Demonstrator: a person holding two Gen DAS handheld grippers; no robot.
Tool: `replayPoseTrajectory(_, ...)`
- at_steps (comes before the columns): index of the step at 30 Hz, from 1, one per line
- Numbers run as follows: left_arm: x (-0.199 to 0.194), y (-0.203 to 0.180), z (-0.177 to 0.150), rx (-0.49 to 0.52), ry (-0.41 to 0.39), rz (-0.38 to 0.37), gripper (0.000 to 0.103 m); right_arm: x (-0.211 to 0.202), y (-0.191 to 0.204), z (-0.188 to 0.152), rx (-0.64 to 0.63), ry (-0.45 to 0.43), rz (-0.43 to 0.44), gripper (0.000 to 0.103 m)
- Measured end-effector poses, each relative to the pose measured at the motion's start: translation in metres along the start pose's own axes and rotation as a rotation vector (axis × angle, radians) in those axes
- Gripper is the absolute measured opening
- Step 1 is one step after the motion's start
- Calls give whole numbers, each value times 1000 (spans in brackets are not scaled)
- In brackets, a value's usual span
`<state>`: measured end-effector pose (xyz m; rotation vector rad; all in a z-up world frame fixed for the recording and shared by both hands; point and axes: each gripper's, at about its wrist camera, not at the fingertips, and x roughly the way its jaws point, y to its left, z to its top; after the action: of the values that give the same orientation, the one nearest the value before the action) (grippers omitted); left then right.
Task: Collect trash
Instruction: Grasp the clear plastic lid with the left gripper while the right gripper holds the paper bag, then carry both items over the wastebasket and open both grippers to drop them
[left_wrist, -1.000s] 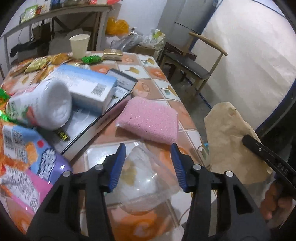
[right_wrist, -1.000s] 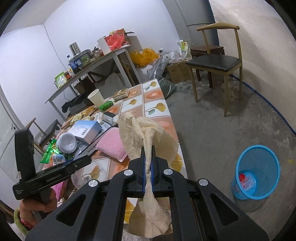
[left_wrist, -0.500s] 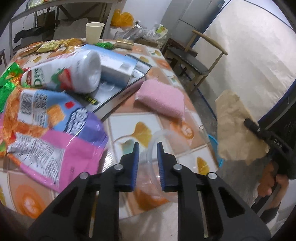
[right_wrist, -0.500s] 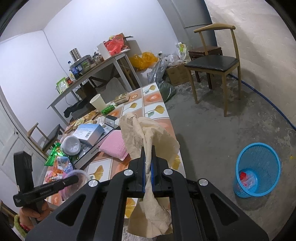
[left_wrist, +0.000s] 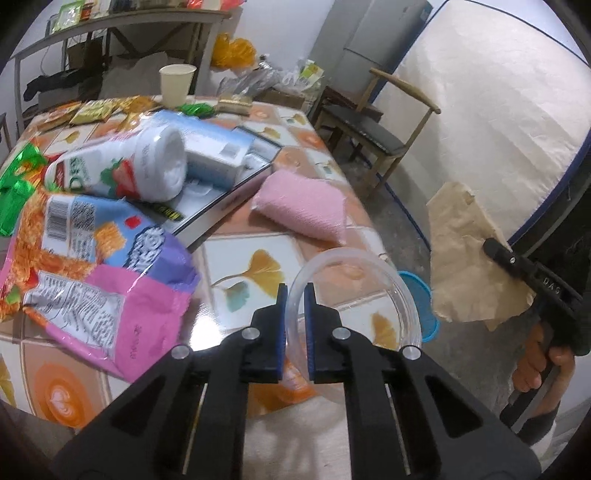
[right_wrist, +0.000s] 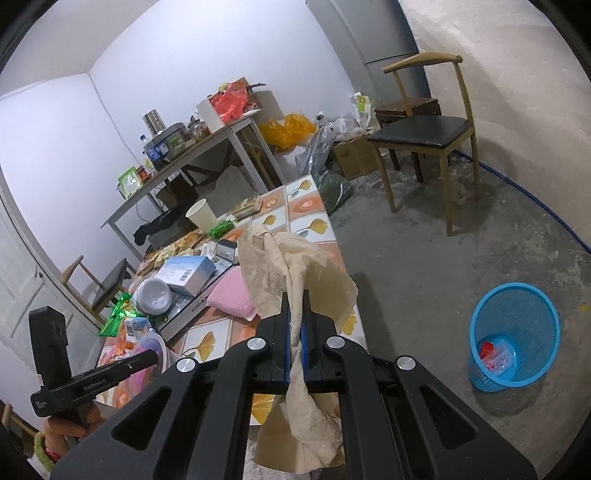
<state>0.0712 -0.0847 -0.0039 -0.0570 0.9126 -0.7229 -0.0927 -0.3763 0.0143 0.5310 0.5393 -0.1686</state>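
A clear plastic cup (left_wrist: 354, 284) hangs over the near edge of the tiled table (left_wrist: 236, 262), and my left gripper (left_wrist: 294, 291) is closing its jaws on the cup's rim, which sits pinched between the blue pads. My right gripper (right_wrist: 294, 295) is shut on a crumpled brown paper towel (right_wrist: 269, 266) that droops below the fingers. In the left wrist view, that paper towel (left_wrist: 465, 266) and the right gripper (left_wrist: 496, 251) hang off the table's right side. On the floor to the right stands a blue mesh waste basket (right_wrist: 513, 332) with some trash in it.
The table carries a pink-purple snack bag (left_wrist: 92, 266), a white strawberry bottle (left_wrist: 147, 166) lying on a flat box, a blue carton (left_wrist: 214, 147), a pink sponge (left_wrist: 303, 210) and a paper cup (left_wrist: 176, 83). A wooden chair (right_wrist: 424, 136) stands beyond the basket.
The left jaws have come together on the clear cup's rim, and the cup has lifted off the table and back toward its near edge. The right gripper with the paper drifted slightly.
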Motion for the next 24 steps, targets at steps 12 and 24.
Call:
replayPoseTrajectory(12,49,-107,29,152,46,-169,7,-47,-75,0,145,-83,-137,4)
replayPoseTrajectory(24,192,-257,14,394,270,-228,7,-70,-190,-16,341,-82,-343,4)
